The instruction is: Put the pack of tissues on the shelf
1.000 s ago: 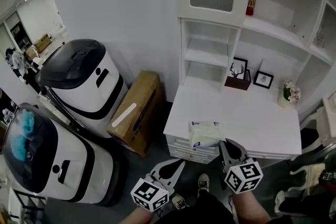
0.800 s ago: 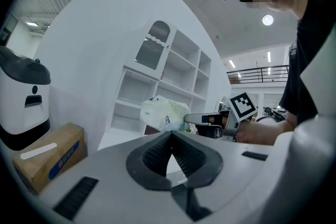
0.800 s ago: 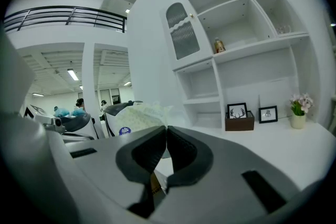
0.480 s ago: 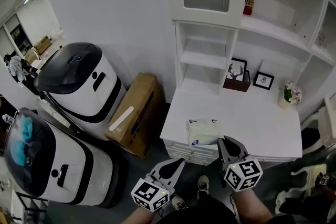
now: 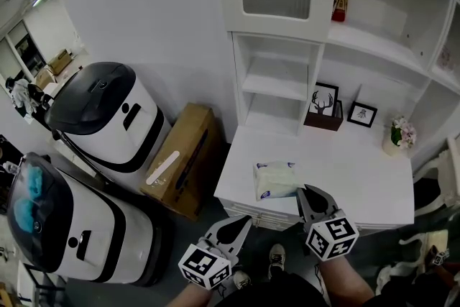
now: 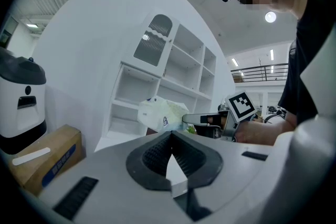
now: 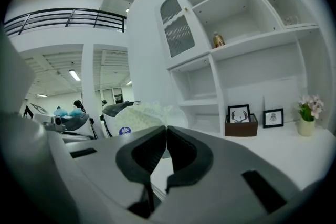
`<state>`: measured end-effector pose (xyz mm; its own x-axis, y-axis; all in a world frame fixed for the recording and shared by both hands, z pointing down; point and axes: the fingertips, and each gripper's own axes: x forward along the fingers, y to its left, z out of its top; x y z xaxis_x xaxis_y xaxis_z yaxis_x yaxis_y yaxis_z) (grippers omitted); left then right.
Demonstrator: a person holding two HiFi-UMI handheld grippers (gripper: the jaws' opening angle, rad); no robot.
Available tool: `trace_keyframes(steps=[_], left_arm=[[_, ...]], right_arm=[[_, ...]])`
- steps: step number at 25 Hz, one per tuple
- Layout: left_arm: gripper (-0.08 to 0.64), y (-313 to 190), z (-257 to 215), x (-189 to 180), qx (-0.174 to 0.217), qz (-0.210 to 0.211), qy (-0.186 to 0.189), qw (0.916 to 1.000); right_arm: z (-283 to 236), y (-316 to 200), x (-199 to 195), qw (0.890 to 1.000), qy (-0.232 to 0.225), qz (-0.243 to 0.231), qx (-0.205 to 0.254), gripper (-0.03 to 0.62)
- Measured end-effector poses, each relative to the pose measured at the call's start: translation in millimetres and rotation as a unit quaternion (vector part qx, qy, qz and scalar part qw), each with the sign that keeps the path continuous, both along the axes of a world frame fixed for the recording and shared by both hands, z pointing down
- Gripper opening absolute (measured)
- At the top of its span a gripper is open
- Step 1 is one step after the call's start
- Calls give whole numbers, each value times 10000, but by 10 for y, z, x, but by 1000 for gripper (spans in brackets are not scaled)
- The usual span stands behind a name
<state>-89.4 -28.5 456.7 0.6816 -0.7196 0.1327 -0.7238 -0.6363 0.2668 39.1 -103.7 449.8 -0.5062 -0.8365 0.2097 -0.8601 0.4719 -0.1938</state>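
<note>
A white desk (image 5: 359, 176) stood against a white wall, under a white shelf unit (image 5: 277, 83). Two small framed pictures (image 5: 325, 98) and a flower pot (image 5: 399, 134) sat at the back of the desk. A cardboard box (image 5: 183, 158) leaned on the floor to its left.

The pack of tissues (image 5: 277, 179) was a soft, crumpled packet in white to pale-green wrap, with a round blue mark on one end. The right gripper (image 5: 305, 189) had its jaws closed on the pack's near edge and held it over the front of the desk. In the left gripper view the pack (image 6: 160, 113) hung clear of the desk top. The left gripper (image 5: 246, 221) was lower, off the desk's front edge, its jaws pressed together on nothing.
</note>
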Motion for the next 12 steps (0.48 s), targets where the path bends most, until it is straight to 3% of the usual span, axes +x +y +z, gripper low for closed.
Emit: trace_keyframes(steps=[12], left_arm=[[3,-362,29,133,-41,-255,-72,9996]], right_arm=[[63,-472,103,9997,-70,-214,-35,8]])
